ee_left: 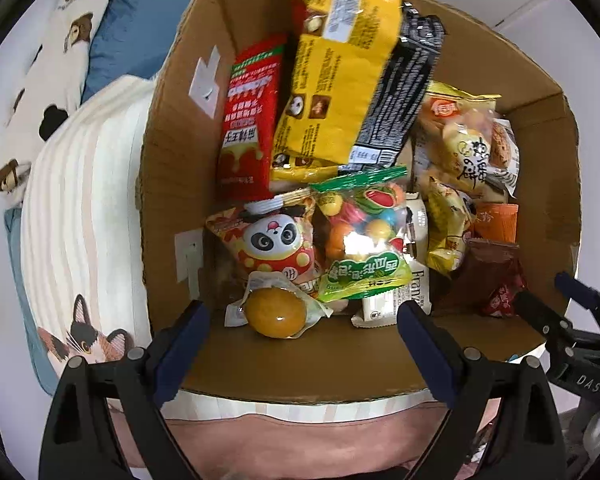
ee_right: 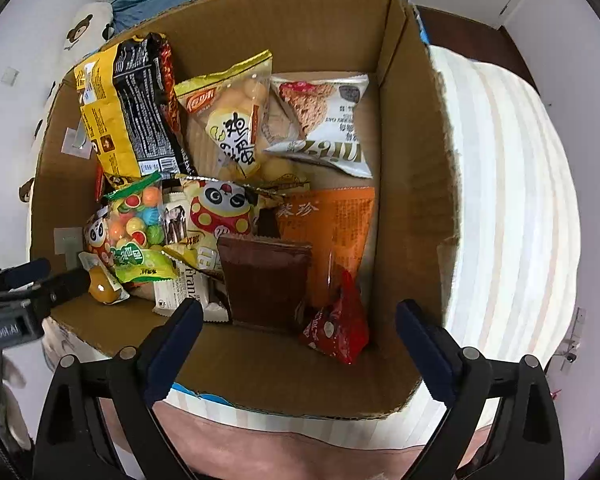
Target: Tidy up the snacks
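An open cardboard box [ee_left: 172, 152] holds several snack packs. In the left wrist view my left gripper [ee_left: 302, 316] stands open above the box's near side, right over a yellow jelly cup [ee_left: 274, 312], with nothing between its fingers. Behind the cup lie a panda pack [ee_left: 274, 240] and a bag of coloured gum balls [ee_left: 360, 232]. In the right wrist view my right gripper [ee_right: 300, 312] is open over a brown wrapper [ee_right: 266, 280] and a small red packet [ee_right: 338, 326]; neither is gripped. A tall yellow bag [ee_left: 336, 76] leans at the back.
The box [ee_right: 412, 160] rests on a striped cream blanket [ee_right: 512, 200] on a bed. A bear-print pillow [ee_left: 48, 80] and blue bedding [ee_left: 140, 20] lie to the left. My other gripper shows at the edge of each view: right gripper [ee_left: 572, 320], left gripper [ee_right: 36, 284].
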The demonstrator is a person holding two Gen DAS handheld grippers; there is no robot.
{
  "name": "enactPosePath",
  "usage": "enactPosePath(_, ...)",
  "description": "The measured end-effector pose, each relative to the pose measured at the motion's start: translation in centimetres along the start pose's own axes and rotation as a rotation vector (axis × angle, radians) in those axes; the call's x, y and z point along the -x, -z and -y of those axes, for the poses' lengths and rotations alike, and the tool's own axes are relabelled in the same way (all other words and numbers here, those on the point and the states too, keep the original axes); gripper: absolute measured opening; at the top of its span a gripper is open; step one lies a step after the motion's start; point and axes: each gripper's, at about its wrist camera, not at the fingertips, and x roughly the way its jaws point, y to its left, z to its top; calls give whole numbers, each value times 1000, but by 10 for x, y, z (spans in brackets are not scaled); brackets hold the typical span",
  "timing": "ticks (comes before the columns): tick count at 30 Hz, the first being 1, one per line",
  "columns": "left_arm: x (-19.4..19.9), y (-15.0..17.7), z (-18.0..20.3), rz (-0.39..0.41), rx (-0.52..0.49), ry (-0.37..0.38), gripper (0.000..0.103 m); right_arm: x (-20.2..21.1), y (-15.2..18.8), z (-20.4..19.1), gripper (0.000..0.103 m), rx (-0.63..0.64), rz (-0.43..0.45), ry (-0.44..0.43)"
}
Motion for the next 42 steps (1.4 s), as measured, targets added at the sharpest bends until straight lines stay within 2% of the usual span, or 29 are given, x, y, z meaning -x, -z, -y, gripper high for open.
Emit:
enactPosePath(5, 12, 9, 7, 74, -7, -25, 96, 14, 3, 0, 99, 6, 60, -17)
enactPosePath(11, 36, 21, 13, 202, -10, -53, 96, 39, 15, 3, 99, -18, 180, -29)
enactPosePath(19, 76, 50, 10, 377, 20, -78, 96, 62, 42, 2, 99, -40, 285, -48)
enactPosePath(25, 93, 72, 15, 463, 11, -98, 96, 71, 61, 7, 99, -61, 322, -64)
enactPosePath(30, 106, 88, 18, 505, 10, -92, 96, 80, 76, 11, 99, -69, 362, -57)
enactPosePath(36, 137, 136, 23, 635, -1, -102, 96, 123, 122, 7, 99, -35, 505, -26)
enactPosePath(42, 160, 192, 23, 742, -6, -120, 96, 169, 189, 1, 99, 1, 642, -6)
